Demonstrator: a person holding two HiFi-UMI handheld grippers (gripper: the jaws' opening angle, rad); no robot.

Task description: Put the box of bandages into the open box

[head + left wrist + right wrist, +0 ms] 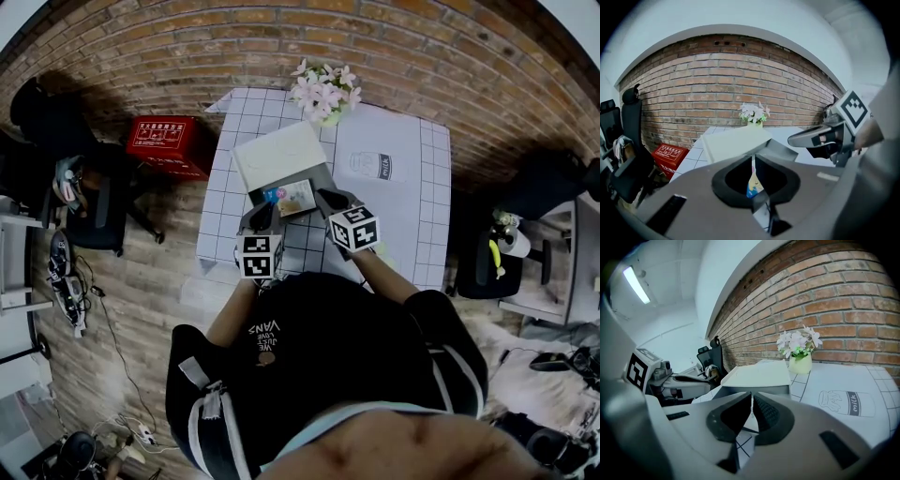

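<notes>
Box of bandages is over the grey base of the open box, just in front of its raised white lid; I can't tell if it rests inside. My left gripper is clamped on the pack's near edge. Right gripper is just beside it, jaws closed on nothing. Everything is on the grid-cloth table, with the flower pot at the far edge.

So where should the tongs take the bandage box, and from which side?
Probably its slim near edge, from the person's side: the bandage box is flat and thin, the left tongs pinch it there, and the open box's lid takes up the far side.
</notes>
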